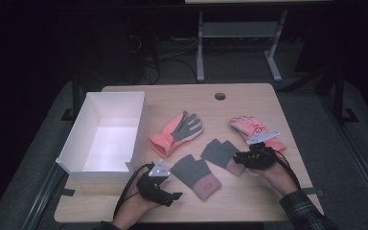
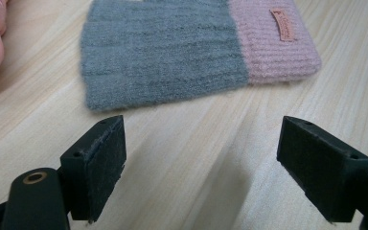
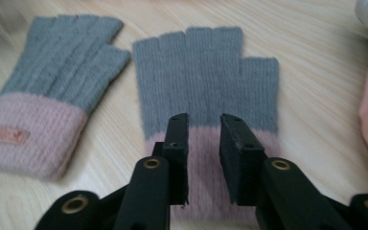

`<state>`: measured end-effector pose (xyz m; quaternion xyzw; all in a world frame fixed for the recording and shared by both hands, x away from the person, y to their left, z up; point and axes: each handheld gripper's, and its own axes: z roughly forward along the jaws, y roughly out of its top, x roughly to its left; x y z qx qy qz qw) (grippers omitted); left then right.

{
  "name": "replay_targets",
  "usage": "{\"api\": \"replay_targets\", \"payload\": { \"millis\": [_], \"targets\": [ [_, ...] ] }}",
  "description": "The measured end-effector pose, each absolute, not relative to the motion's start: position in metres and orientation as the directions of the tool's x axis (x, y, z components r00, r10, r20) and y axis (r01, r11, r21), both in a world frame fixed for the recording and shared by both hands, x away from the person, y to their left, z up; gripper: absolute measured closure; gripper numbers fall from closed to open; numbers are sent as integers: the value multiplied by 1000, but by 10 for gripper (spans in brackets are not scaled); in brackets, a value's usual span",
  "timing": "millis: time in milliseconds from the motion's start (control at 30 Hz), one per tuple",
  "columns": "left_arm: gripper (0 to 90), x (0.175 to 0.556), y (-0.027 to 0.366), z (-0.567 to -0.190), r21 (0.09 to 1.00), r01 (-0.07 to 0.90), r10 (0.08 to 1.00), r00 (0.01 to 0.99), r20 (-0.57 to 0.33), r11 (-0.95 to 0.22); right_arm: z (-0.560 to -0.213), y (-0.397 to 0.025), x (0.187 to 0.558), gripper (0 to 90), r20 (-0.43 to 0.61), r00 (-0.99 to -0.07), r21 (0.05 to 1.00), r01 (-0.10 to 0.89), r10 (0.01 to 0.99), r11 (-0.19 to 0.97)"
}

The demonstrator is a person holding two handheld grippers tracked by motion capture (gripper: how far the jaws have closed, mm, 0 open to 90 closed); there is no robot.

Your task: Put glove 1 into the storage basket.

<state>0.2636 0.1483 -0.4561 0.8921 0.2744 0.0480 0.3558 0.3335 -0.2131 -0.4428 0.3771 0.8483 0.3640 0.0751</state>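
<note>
My right gripper [image 3: 204, 163], jaws narrow, sits over the grey-pink glove's [image 3: 206, 81] cuff; left gripper [image 2: 201, 167] gapes wide just short of the other glove [image 2: 191, 52].

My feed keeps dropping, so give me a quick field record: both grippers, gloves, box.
left gripper: open, over bare table just short of the near grey glove
right gripper: fingers nearly closed over the pink cuff of the far grey glove; grip cannot be told
pink gloves: one mid-table, one at right
box: white, open, left, looks empty
</note>
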Motion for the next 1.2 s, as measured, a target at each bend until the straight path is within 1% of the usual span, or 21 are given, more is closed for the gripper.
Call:
{"api": "replay_targets", "payload": {
  "millis": [67, 133, 200, 267, 400, 500, 600, 667, 1000, 1133, 1200],
  "targets": [
    [170, 263, 148, -456, 658, 455, 523, 846, -107, -601, -443, -210, 338, 688, 140, -708, 668, 583, 692, 462],
    [170, 264, 148, -456, 657, 457, 525, 844, -107, -600, -443, -207, 342, 682, 153, -705, 671, 588, 692, 451],
    [170, 264, 149, -456, 659, 457, 528, 843, -106, -597, -445, -203, 346, 675, 151, -714, 664, 585, 683, 465],
    [170, 264, 149, -456, 660, 458, 529, 842, -107, -596, -452, -199, 349, 678, 142, -715, 638, 595, 684, 489],
    [171, 264, 149, -456, 657, 458, 528, 843, -107, -599, -457, -198, 348, 706, 137, -707, 640, 597, 693, 483],
    [171, 264, 149, -457, 657, 463, 535, 838, -106, -595, -460, -192, 346, 743, 102, -709, 643, 582, 697, 498],
    [188, 265, 149, -456, 655, 464, 534, 839, -107, -597, -461, -190, 347, 844, 103, -707, 640, 586, 700, 498],
    [194, 265, 149, -456, 657, 466, 535, 837, -110, -593, -462, -190, 347, 867, 105, -707, 646, 583, 699, 493],
    [208, 265, 150, -455, 662, 460, 534, 839, -107, -591, -454, -200, 344, 879, 150, -688, 679, 594, 710, 432],
    [239, 264, 149, -455, 661, 458, 530, 842, -106, -595, -444, -201, 335, 879, 183, -685, 699, 595, 706, 396],
    [273, 263, 149, -454, 663, 452, 527, 844, -101, -597, -440, -201, 332, 879, 181, -690, 708, 586, 701, 394]
  ]
}}
